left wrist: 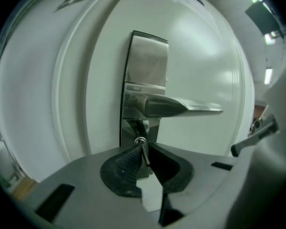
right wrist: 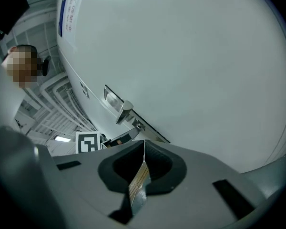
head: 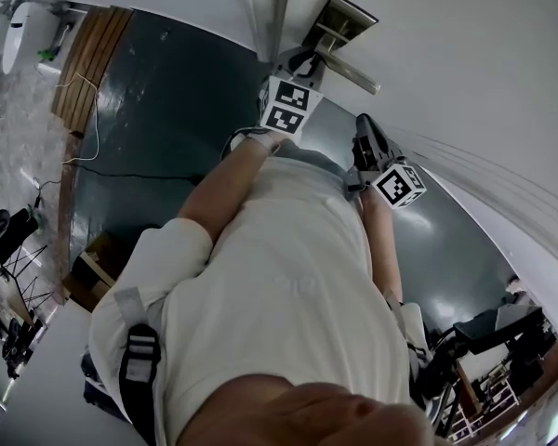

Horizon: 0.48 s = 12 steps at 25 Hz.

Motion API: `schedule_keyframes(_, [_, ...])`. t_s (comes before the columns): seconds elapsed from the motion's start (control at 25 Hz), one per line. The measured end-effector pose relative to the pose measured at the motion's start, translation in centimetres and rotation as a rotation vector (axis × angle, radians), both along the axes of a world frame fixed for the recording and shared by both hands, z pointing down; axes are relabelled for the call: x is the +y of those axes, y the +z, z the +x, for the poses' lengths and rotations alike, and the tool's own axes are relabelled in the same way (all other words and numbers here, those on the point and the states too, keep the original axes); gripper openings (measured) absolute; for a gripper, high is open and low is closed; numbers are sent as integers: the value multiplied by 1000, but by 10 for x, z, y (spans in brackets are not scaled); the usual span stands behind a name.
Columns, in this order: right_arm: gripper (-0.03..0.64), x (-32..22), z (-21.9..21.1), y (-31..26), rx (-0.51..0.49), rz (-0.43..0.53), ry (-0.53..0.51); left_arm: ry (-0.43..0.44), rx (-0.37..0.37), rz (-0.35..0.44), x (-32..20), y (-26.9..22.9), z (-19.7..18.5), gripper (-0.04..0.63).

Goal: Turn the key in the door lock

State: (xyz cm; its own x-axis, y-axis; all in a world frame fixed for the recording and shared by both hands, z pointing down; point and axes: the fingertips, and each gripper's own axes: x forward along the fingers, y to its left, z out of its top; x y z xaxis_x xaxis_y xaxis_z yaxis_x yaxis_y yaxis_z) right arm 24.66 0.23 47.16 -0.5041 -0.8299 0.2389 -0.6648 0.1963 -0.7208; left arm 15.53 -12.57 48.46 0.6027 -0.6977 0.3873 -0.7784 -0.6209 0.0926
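**Inspector:** Two claws to log. What is the state of the left one?

**Assessor:** The left claw (left wrist: 145, 148) is closed on the key (left wrist: 146, 155). The key's head shows edge-on, slightly tilted, and is pinched between the ribbed pads.

**Inspector:** Where is the key?

**Assessor:** It is in the lock at the lower end of the metal plate (left wrist: 148, 56) on the white door (left wrist: 209, 56), just below the lever handle (left wrist: 181, 107). The handle lies level and points right. A small ring (left wrist: 140, 140) sits at the key's far end, close against the plate.

**Inspector:** And the right claw?

**Assessor:** The right claw (right wrist: 143, 149) has its jaws pressed together with nothing between them. It is held to the right of the handle, near the door face but apart from it. Its own view shows the plate and handle side-on, further left. The left claw's marker cube (right wrist: 88, 142) shows beneath them.

**Inspector:** And from the head view?

**Assessor:** Both arms reach towards the door. The left claw is at the lock, and the right one is nearer and further right.
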Motion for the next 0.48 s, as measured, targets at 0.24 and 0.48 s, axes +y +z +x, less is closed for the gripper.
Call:
schedule_keyframes(0.24, [24, -1, 8, -3, -17, 11, -11, 17, -251, 176, 4, -1, 4, 49])
schedule_keyframes(0.48, [23, -2, 10, -7, -18, 21, -24, 33, -199, 146, 6, -5, 3, 49])
